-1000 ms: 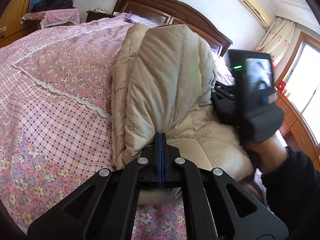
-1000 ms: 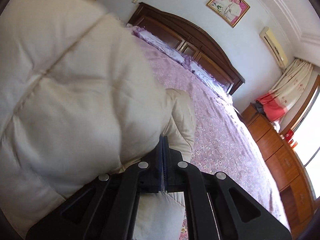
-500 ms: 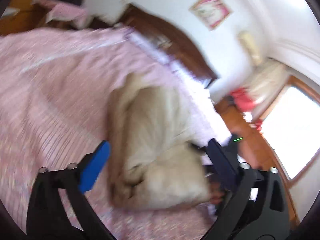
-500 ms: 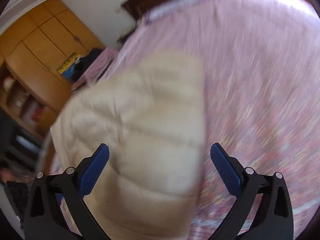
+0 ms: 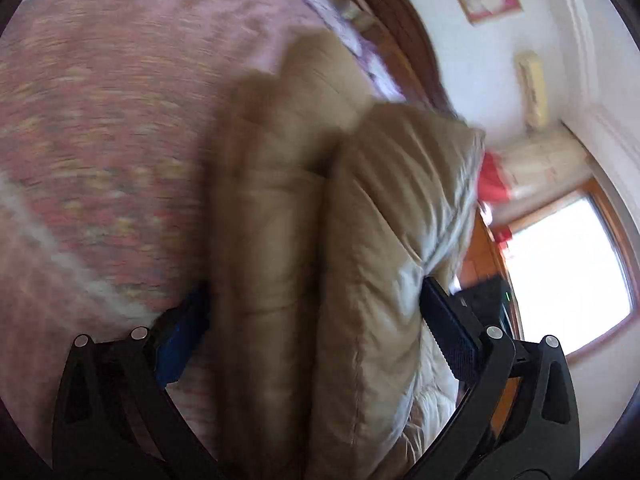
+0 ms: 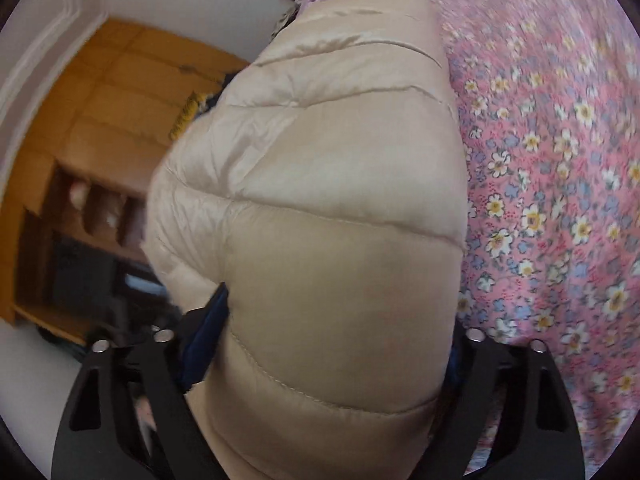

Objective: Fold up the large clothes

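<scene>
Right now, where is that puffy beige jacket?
The jacket lies bundled on the pink floral bed, filling the middle of both views, wedged between the spread fingers of each pair of tongs, with the wooden headboard beyond it.

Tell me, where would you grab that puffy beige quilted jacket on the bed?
Grip the folded beige quilted jacket across its thick near end, coming in low over the pink floral bedspread. The bundle lies lengthwise, and only this narrow end fits between wide-open jaws.
</scene>
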`<state>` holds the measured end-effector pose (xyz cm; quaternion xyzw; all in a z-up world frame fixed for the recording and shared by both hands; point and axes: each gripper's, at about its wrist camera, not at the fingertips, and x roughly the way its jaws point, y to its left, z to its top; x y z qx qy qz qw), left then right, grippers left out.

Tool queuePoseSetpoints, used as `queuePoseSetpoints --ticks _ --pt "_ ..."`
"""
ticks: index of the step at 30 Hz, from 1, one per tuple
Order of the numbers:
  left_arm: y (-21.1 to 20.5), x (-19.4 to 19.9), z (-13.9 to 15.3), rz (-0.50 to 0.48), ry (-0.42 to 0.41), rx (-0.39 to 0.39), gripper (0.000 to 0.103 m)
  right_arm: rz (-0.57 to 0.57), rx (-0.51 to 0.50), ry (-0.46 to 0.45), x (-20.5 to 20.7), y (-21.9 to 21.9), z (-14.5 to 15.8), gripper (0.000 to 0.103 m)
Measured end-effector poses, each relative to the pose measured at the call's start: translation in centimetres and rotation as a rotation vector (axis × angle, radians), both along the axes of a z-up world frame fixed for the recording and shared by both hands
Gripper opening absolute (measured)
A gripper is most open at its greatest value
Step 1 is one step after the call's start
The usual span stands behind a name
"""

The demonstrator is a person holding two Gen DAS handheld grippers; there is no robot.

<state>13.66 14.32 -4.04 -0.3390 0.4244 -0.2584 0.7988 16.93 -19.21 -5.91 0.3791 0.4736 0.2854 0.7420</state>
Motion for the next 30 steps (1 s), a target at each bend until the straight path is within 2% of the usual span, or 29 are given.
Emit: queuePoseSetpoints --ticks 1,2,4,6,8,11,15,20,24,27,30 --pt "-0.2 0.1 0.0 -0.014 -0.004 0.013 0.094 -0.002 0.026 0.0 0.4 0.0 0.0 0.071" --pt "-0.1 0.0 0.1 -0.002 -0.001 0.032 0.085 0.0 0.053 -0.009 0.8 -0.1 -0.1 0.063" --pt "0.1 -0.6 0.7 0.057 -0.005 0.043 0.073 0.005 0.096 -0.028 1.0 -0.4 -0.4 0.055" --pt "-1.3 -1.9 2.3 0.084 -0.068 0.155 0.065 -0.001 0.118 -0.044 0.5 -1.0 -0.4 0.048" --pt "-2.5 -2.4 3.3 0.097 -0.082 0.224 0.056 0.002 0.094 -0.066 0.2 -0.8 0.3 0.046" --pt "-4.1 -2.3 3.6 0.068 -0.077 0.151 0.049 0.01 0.036 -0.061 -0.3 -1.7 1.1 0.045" --pt "-8.2 -1.5 3.2 -0.003 -0.096 0.124 0.048 -0.026 -0.025 -0.093 -1.5 -5.3 2.4 0.045" --pt "-15.6 -0.6 3.3 -0.078 -0.128 0.094 0.046 -0.107 -0.083 -0.117 -3.9 -11.3 3.6 0.045" --pt "-19.0 -0.3 2.7 -0.09 -0.151 0.042 0.042 -0.173 -0.07 -0.122 -4.9 -15.7 2.5 0.045" --pt "-19.6 -0.3 2.3 -0.103 -0.115 -0.048 0.037 -0.228 -0.023 -0.096 -5.8 -18.6 1.4 0.042" --pt "-20.3 -0.9 1.8 -0.099 -0.093 -0.083 0.033 -0.251 0.03 -0.072 -6.3 -20.3 0.4 0.04"
